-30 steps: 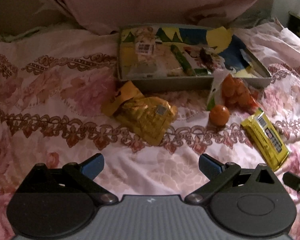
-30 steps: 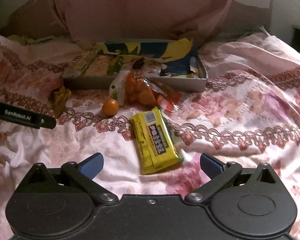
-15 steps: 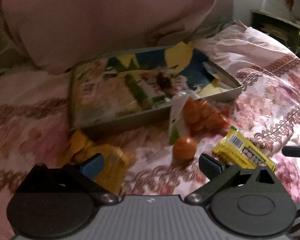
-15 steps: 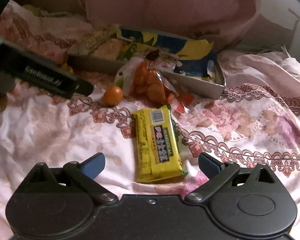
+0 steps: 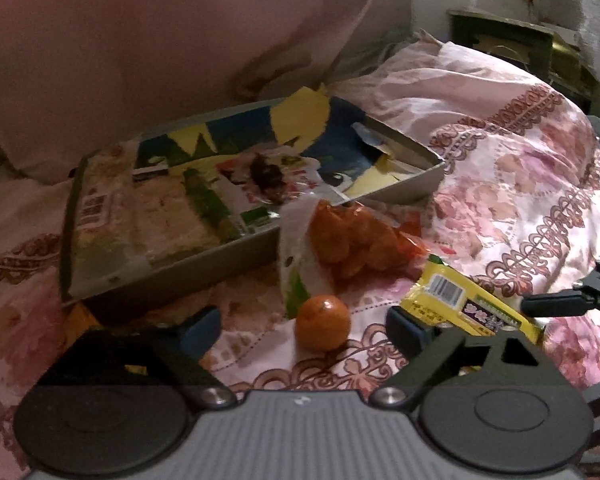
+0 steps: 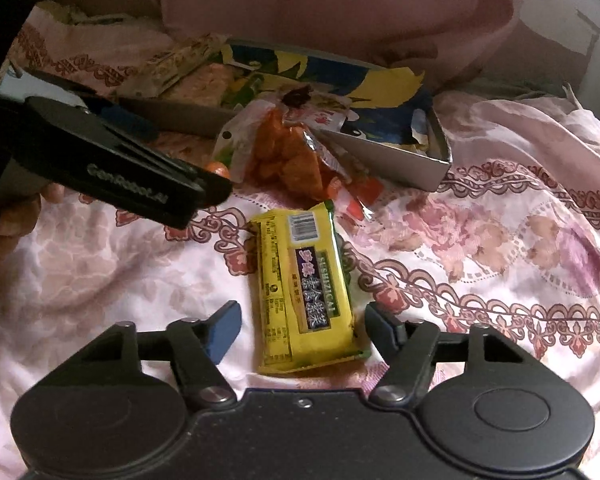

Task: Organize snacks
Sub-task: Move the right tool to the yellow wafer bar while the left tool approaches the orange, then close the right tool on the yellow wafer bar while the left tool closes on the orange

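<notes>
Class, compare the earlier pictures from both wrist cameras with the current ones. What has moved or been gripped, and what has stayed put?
Both tongs have come forward and are closing. The left tongs now straddle the small round orange fruit; the right tongs straddle the flat yellow plastic snack packet. Neither is gripped yet. The fruit, the packet, the clear bag of orange snacks and the grey metal tray lie as before.

Yellow snack pack [image 6: 306, 284], orange mandarin [image 5: 322, 322], pink floral bedspread [image 6: 500, 240], grey tray [image 5: 172, 280]

Both wrist cams low, fwd-down; share tray [image 5: 400, 190], snacks.
</notes>
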